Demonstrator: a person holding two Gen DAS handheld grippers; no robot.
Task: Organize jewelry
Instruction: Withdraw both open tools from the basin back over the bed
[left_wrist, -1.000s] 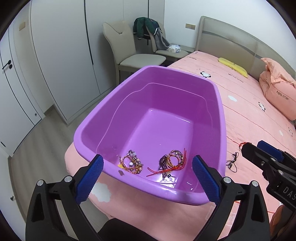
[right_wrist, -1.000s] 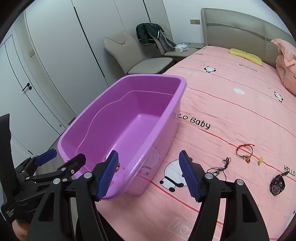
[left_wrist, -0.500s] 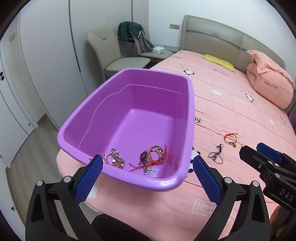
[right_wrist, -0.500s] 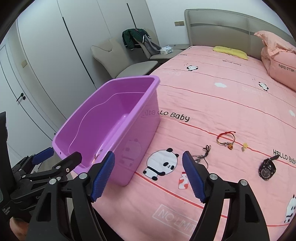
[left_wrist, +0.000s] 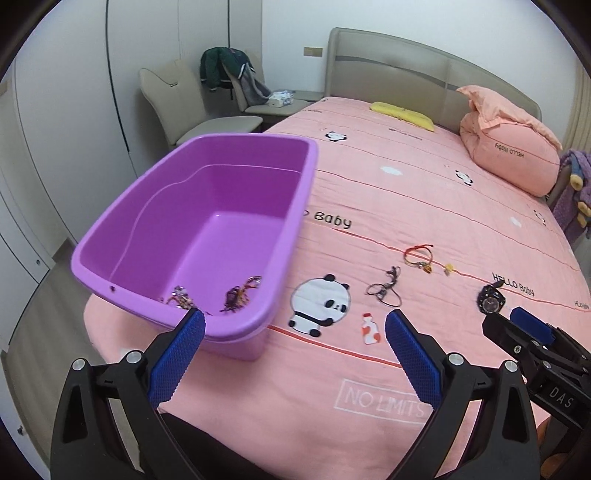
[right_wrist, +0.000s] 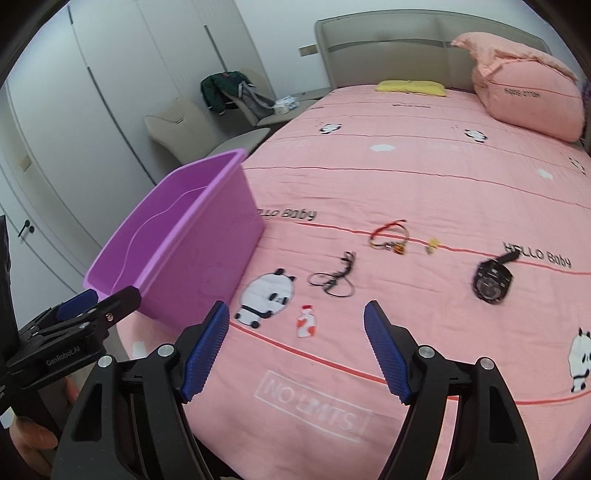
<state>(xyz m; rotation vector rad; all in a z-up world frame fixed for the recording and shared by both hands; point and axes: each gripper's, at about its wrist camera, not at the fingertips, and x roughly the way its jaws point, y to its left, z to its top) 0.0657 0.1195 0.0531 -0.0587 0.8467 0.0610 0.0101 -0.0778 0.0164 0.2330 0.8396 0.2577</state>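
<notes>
Both grippers, left gripper (left_wrist: 293, 354) and right gripper (right_wrist: 297, 350), spread apart, empty; black cord necklace (right_wrist: 334, 277) long axis toward headboard (right_wrist: 388, 44), beside purple tub (left_wrist: 192, 206).

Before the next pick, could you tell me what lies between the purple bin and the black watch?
In the right wrist view, the black cord necklace lies between the purple bin and the black watch.
</notes>
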